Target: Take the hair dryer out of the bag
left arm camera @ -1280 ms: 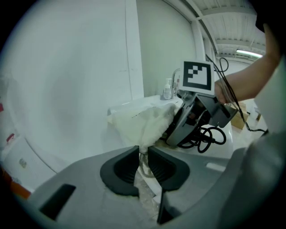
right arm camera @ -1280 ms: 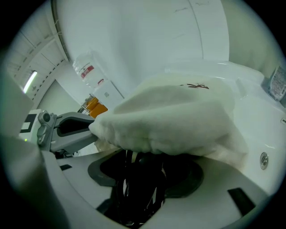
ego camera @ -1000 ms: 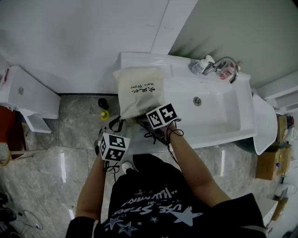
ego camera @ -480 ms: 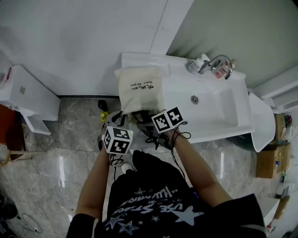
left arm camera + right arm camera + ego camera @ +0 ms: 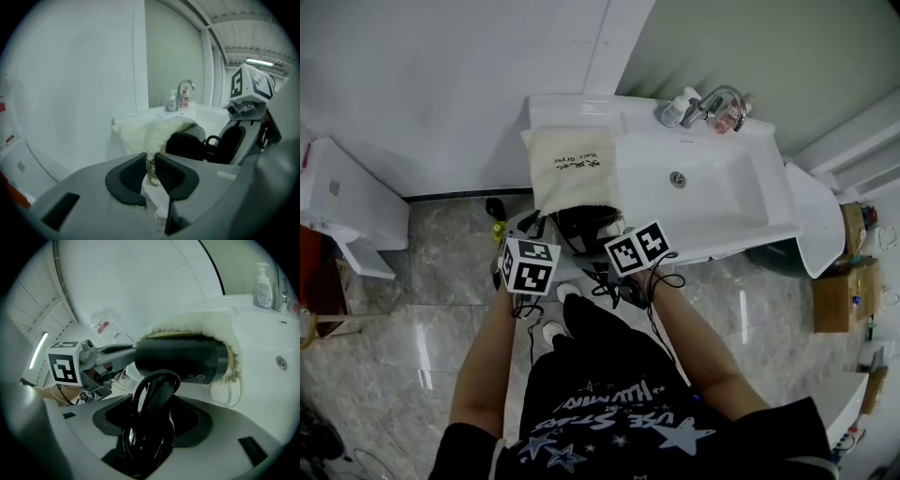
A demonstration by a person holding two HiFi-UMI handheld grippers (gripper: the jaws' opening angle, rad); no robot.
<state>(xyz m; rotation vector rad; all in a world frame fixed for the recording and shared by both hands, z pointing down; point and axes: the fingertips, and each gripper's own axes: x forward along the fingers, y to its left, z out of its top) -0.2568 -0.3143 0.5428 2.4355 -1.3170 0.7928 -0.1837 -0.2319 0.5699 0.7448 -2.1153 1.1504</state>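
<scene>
left gripper [image 5: 150,165]: jaws narrow, pinching the cream bag [image 5: 149,133] at its mouth | right gripper [image 5: 152,423]: clamped on the black hair dryer [image 5: 180,359] by its handle | barrel's far end sits inside the bag's mouth

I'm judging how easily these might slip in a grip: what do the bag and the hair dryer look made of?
The bag looks like cream woven cloth, probably cotton canvas: matte, creased, with a fuzzy frayed mouth. The hair dryer seems to be black plastic: smooth satin shell, soft highlights, small printed marks.
</scene>
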